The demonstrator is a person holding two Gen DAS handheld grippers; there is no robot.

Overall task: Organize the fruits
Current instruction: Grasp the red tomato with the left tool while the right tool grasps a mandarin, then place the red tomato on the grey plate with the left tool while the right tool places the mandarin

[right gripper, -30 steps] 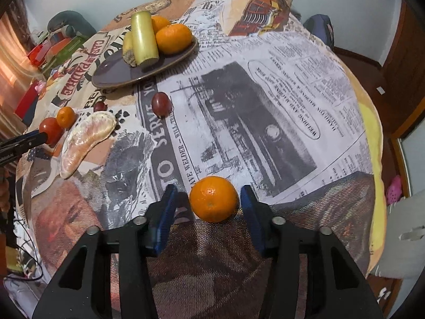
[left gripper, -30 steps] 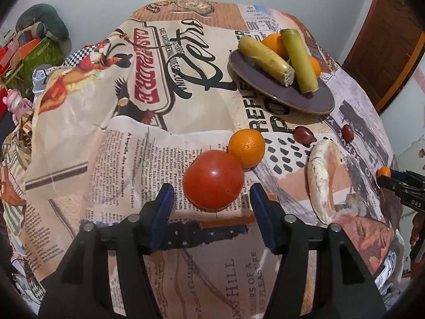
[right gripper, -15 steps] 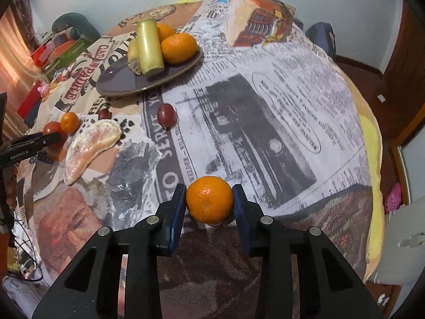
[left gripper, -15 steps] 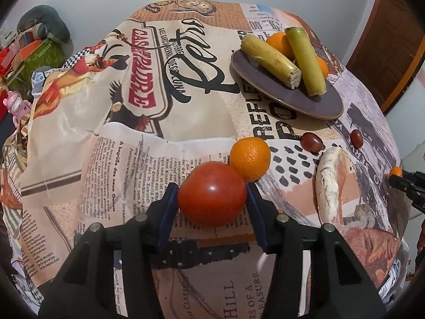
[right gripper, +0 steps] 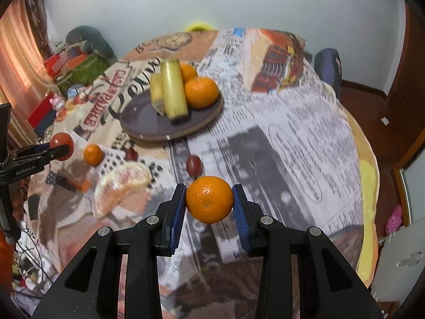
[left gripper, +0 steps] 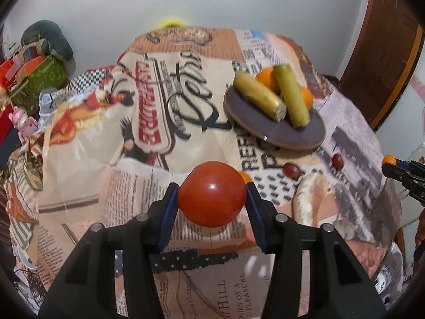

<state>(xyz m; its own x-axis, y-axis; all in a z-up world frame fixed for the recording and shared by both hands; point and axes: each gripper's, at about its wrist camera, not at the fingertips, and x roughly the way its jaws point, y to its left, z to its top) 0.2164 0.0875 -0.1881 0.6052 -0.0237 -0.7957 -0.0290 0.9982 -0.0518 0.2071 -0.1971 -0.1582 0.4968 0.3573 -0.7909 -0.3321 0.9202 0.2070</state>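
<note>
Since a second ago, our left gripper (left gripper: 211,195) closed on the tomato (left gripper: 211,194), right gripper (right gripper: 209,200) on the orange (right gripper: 209,199); both lifted, plate (right gripper: 148,122) next.

Both grippers — left gripper (left gripper: 212,207) and right gripper (right gripper: 209,208) — are matte black plastic with blue ribbed pads (right gripper: 177,214). Silver screws (right gripper: 153,220) dot the arms — white "GenRobot.AI" lettering marks the left one's side.

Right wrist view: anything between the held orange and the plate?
One dark red fruit lies on the cloth between the orange in the right gripper and the plate.
</note>
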